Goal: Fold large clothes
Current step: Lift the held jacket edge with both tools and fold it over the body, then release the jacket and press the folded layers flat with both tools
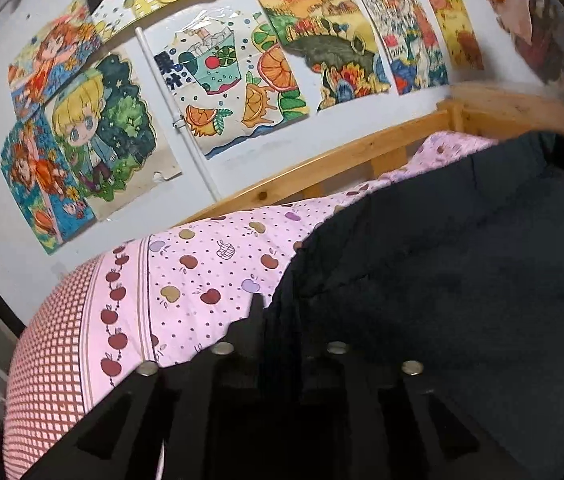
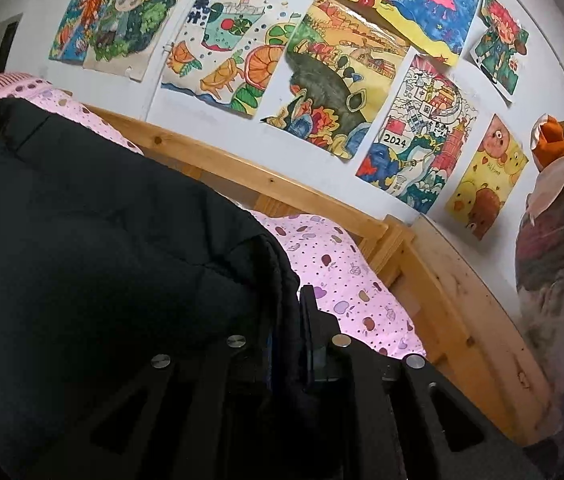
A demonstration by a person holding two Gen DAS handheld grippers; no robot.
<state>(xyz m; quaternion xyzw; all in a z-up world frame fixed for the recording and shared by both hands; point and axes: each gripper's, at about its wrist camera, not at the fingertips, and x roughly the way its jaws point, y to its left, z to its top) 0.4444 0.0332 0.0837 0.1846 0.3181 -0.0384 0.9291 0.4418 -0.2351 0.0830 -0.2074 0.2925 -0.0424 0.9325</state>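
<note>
A large black padded jacket (image 1: 441,260) lies spread over a pink apple-print bed sheet (image 1: 202,272). In the left wrist view my left gripper (image 1: 282,312) sits at the jacket's left edge, with its ribbed hem filling the gap between the fingers. The right finger blends into the dark cloth, so I cannot make out whether the pads press. In the right wrist view the jacket (image 2: 102,220) covers the left half. My right gripper (image 2: 285,292) is shut on its right edge, and the right fingertip (image 2: 307,300) stands against the hem over the sheet (image 2: 341,280).
A wooden bed rail (image 1: 361,152) (image 2: 242,172) runs along the wall behind the mattress. Several coloured drawings (image 1: 222,80) (image 2: 321,80) hang on that white wall. Bags and bundled things (image 2: 553,240) stand past the bed's right end. A checked red-and-white cover (image 1: 54,360) lies at the left.
</note>
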